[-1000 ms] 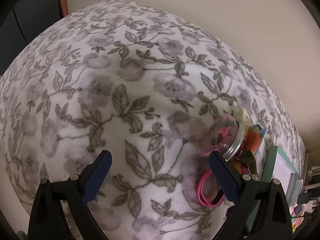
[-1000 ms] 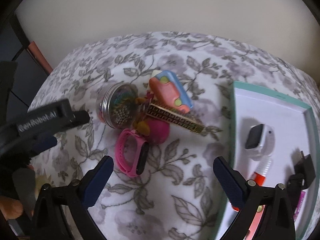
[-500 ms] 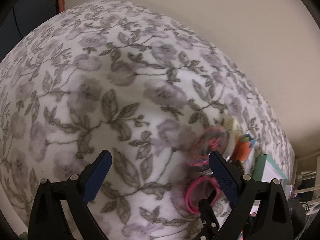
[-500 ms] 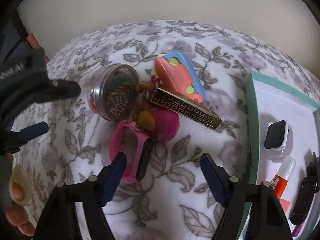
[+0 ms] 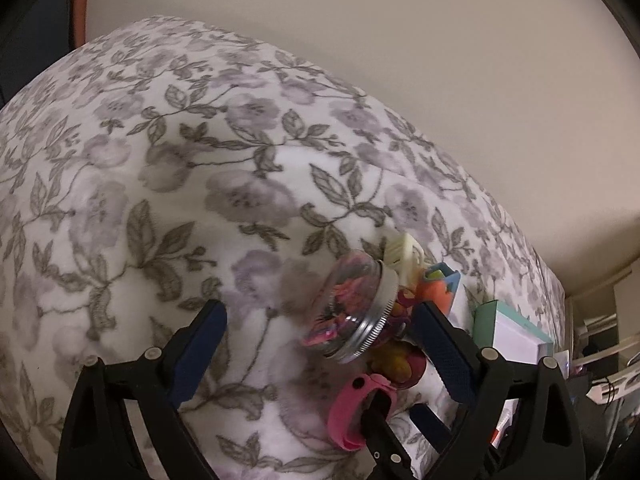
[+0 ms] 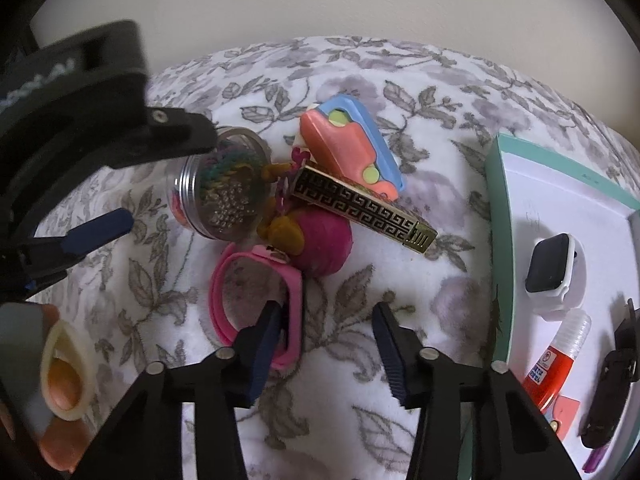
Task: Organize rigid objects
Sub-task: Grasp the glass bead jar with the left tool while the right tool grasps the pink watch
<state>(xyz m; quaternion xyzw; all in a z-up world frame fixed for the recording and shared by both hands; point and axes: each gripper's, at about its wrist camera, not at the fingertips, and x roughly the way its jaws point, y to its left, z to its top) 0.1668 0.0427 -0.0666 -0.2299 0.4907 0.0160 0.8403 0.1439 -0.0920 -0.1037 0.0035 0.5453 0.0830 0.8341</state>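
A heap of small items lies on the floral blanket (image 6: 360, 72): a clear jar with a metal lid (image 6: 224, 188), a pink wristband (image 6: 256, 300), a magenta ball (image 6: 324, 240), a gold patterned bar (image 6: 360, 208) and an orange-and-blue toy car (image 6: 352, 148). My right gripper (image 6: 326, 344) is open, just in front of the wristband, its left finger over the band's near side. My left gripper (image 5: 320, 356) is open beside the jar (image 5: 352, 308), which lies on its side between its fingers; the wristband (image 5: 352, 408) is below it. The left gripper's body (image 6: 80, 120) shows in the right wrist view.
A teal-rimmed white tray (image 6: 496, 240) at the right holds a smartwatch (image 6: 552, 272), a glue tube (image 6: 560, 360) and a black item (image 6: 612, 380). A beige wall (image 5: 400, 60) runs behind the blanket. The tray (image 5: 516, 332) also shows in the left wrist view.
My right gripper has moved forward to the pink wristband and its jaws have narrowed. My left gripper has moved closer to the jar, which now lies between its fingers.
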